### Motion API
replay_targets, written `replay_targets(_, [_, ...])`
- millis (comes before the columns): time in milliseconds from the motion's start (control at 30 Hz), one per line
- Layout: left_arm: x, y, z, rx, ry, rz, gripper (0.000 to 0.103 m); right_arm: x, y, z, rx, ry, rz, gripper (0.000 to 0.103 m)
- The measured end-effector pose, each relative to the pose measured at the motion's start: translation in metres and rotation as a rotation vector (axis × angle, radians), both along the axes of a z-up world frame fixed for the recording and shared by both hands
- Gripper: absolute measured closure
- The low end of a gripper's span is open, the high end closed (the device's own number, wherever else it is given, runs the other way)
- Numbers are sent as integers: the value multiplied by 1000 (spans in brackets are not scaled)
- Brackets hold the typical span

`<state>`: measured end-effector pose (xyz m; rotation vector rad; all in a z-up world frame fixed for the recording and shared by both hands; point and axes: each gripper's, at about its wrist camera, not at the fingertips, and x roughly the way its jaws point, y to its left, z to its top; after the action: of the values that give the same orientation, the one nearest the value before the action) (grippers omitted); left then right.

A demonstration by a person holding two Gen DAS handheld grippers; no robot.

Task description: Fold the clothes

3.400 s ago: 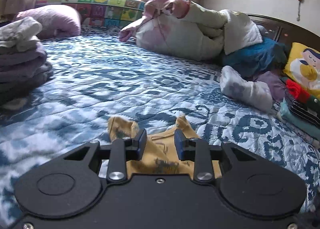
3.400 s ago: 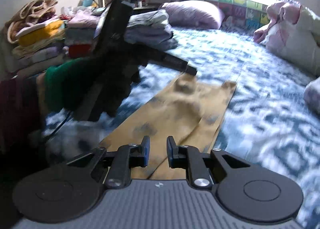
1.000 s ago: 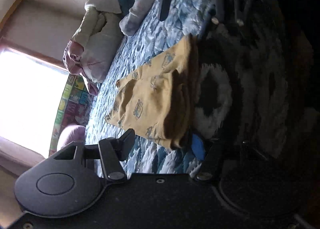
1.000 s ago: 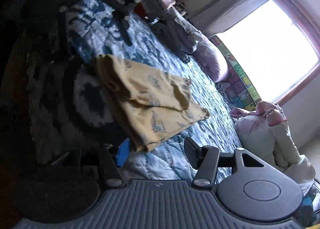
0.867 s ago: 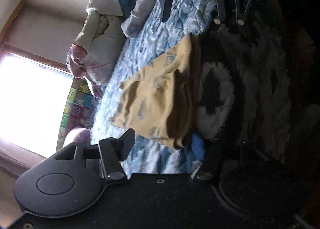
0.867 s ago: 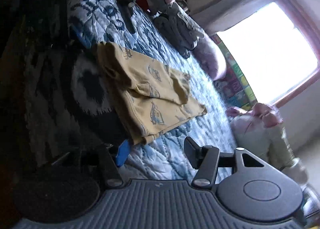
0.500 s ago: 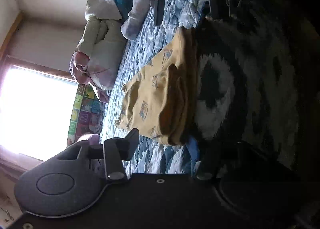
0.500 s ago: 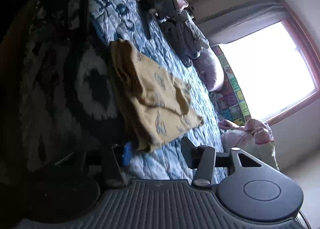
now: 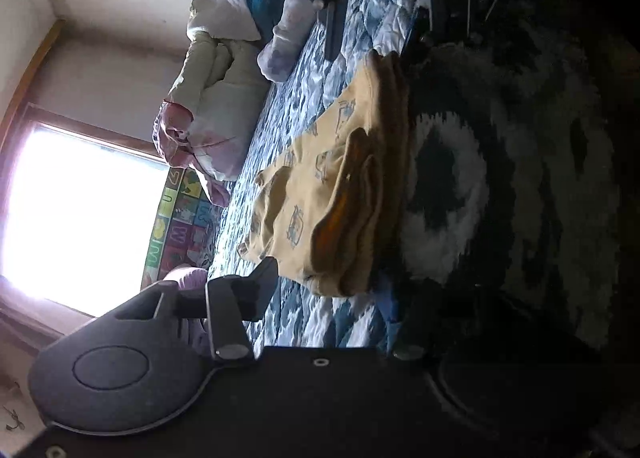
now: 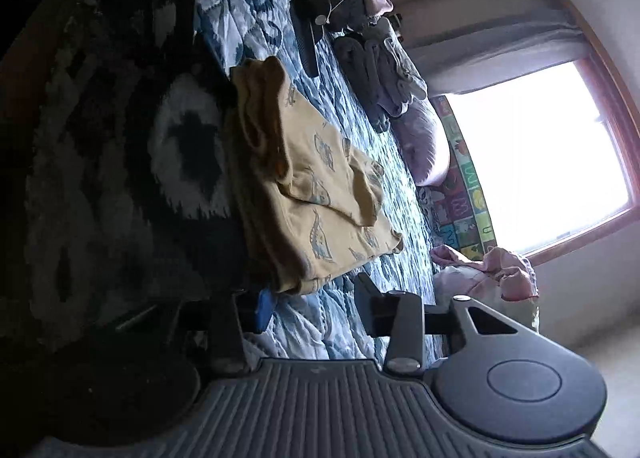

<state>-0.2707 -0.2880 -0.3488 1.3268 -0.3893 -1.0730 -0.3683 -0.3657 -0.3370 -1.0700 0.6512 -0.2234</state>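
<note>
Both wrists were rolled sideways. The left gripper (image 9: pixel 328 290) and right gripper (image 10: pixel 312 300) had just been closing, jaws apart, straddling the folded yellow garment's (image 9: pixel 320 194) near corners. Garment lay at 12 o'clock on the blue quilt (image 10: pixel 320 322); window (image 10: pixel 540 154) at 3 o'clock.

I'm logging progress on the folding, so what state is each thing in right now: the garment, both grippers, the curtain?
Yellow printed garment: folded into layers, lying on the blue quilt, one edge at the quilt's rim.
Left gripper: jaws apart and just closing, garment's corner between them, not pinched.
Right gripper: the same at the other corner.
Curtain: drawn aside, window uncovered.
</note>
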Motion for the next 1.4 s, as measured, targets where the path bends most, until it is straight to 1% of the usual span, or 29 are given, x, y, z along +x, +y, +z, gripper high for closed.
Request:
replay_targets(133, [-1, 2, 3, -12, 9, -14, 52, -3, 6, -2, -18, -9, 42, 62])
replay_targets(167, [-1, 3, 5, -17, 15, -20, 59, -4, 7, -2, -23, -12, 53, 62])
replay_targets(200, [-2, 4, 7, -21, 22, -23, 73, -5, 9, -3, -27, -14, 65, 62])
replay_targets(233, [-1, 3, 9, -27, 30, -23, 74, -5, 9, -2, -21, -14, 70, 62])
replay_targets(267, [-1, 2, 11, -34, 37, -23, 76, -5, 8, -1, -8, -12, 73, 64])
replay_targets(333, [2, 1, 17, -51, 68, -13, 78, -6, 6, 3, 31, -12, 70, 81])
replay_targets(367, [3, 0, 21, -61, 87, -7, 79, -5, 3, 8, 66, -18, 61, 92])
replay_targets(400, [5, -1, 24, -71, 112, 3, 81, -5, 1, 13, 101, -24, 51, 91])
replay_targets(467, [11, -4, 33, -96, 177, 31, 82, -5, -3, 27, 174, -67, 32, 91])
replay_targets(600, [28, -16, 54, -167, 348, 89, 83, 3, -19, 53, 300, -132, -12, 92])
replay_targets(800, [57, -36, 70, -244, 507, 166, 84, 18, -45, 75, 434, -196, -62, 92])
replay_targets(933, [85, -54, 80, -305, 626, 215, 84, 42, -75, 84, 501, -226, -89, 92])
replay_targets(1033, [109, -71, 86, -347, 730, 248, 85, 63, -96, 86, 538, -243, -109, 92])
replay_targets(1300, [171, -116, 97, -438, 872, 286, 86, 122, -157, 90, 661, -302, -150, 92])
replay_targets(1400, [188, -128, 99, -456, 892, 284, 86, 142, -182, 94, 711, -327, -168, 92])
